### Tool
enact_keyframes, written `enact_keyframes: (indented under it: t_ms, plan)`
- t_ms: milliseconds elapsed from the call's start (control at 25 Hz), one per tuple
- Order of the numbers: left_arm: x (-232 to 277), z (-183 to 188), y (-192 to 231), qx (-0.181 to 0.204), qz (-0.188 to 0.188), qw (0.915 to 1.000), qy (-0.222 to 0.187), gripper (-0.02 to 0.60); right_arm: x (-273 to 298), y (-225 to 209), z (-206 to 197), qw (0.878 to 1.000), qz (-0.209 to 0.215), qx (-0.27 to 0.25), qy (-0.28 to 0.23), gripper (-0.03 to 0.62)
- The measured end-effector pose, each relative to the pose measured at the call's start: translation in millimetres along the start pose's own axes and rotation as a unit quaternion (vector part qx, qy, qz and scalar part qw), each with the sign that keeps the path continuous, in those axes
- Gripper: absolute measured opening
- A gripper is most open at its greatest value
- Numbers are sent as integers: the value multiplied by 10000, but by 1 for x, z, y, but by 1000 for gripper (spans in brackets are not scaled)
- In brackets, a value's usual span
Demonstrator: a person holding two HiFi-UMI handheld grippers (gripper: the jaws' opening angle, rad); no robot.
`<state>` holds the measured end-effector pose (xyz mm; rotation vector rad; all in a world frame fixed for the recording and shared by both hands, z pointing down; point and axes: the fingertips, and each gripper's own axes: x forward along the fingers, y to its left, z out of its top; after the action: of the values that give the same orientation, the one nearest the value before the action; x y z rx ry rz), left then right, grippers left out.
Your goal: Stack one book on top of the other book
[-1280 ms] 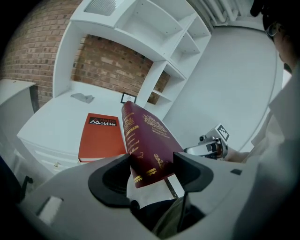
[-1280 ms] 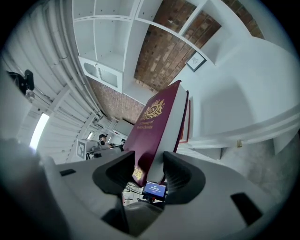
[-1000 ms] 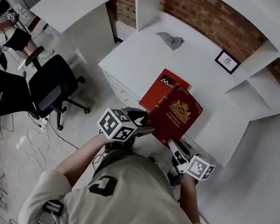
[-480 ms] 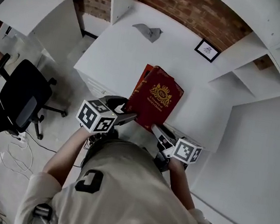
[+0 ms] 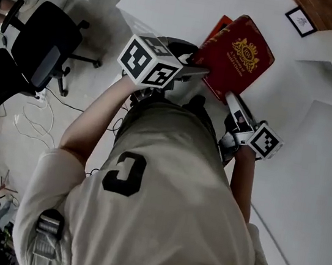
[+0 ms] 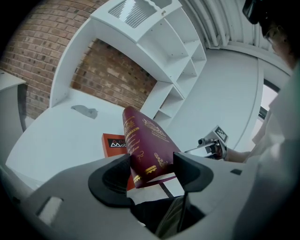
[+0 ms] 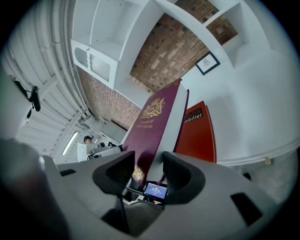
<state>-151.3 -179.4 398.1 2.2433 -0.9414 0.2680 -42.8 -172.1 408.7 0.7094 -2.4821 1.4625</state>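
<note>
A maroon book (image 5: pixel 241 53) with a gold crest is held tilted above the white desk (image 5: pixel 172 6), over an orange-red book (image 5: pixel 221 25) that lies flat there. My left gripper (image 5: pixel 193 72) is shut on the maroon book's near left corner. My right gripper (image 5: pixel 232 102) is shut on its near right edge. In the left gripper view the maroon book (image 6: pixel 147 145) stands up between the jaws, with the orange-red book (image 6: pixel 114 142) behind it. In the right gripper view the maroon book (image 7: pixel 152 124) hides part of the orange-red book (image 7: pixel 199 133).
A black office chair (image 5: pixel 50 37) stands on the floor to the left of the desk. A small framed picture (image 5: pixel 301 20) and a grey cloth (image 6: pixel 84 111) lie further back on the desk. White shelves (image 6: pixel 173 56) rise at the desk's right.
Both grippers have carried the maroon book forward over the desk, and it now covers more of the orange-red book. The head view has tipped down toward the person's body.
</note>
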Motion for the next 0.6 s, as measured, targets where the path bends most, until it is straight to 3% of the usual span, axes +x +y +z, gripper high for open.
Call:
enact_keyframes:
  t_ms: [160,600]
  plan:
    - [9,-14,16,-171,108,9997,147,281,16,-17,-13,9994,109,275,199,167]
    - [26,-18,29,-702,270,9969,237,281,19,-42,6,9985,106,381,377,167]
